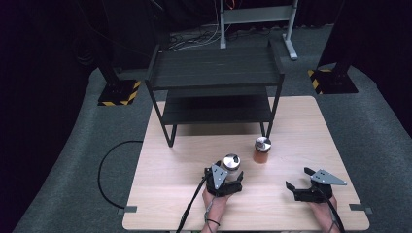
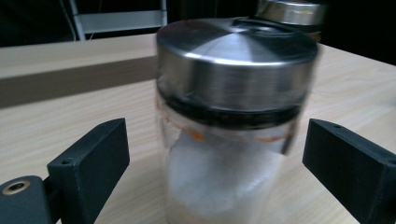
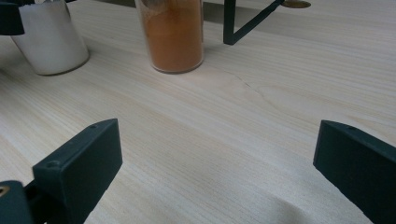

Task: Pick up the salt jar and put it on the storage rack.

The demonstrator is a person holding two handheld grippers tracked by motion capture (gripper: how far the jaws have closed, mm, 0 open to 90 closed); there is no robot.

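Observation:
A glass jar of white powder (image 1: 231, 163) (image 2: 229, 140) with a steel lid stands on the wooden table (image 1: 175, 170). My left gripper (image 1: 226, 174) (image 2: 217, 140) is open around it, one jaw on each side with a gap to the glass. Just behind it to the right is a second jar, of orange powder (image 1: 262, 151) (image 3: 173, 35), also steel-lidded; its lid (image 2: 292, 11) peeks over the first jar. My right gripper (image 1: 299, 178) (image 3: 222, 144) is open over bare wood at the front right, with nothing between its jaws. The white jar (image 3: 49, 42) also appears far left in the right gripper view.
A black two-tier metal rack (image 1: 214, 68) stands on the back half of the table, its front legs (image 3: 243, 25) close behind the orange jar. A black cable (image 1: 104, 174) loops on the grey floor to the left. Bare wood lies between the two grippers.

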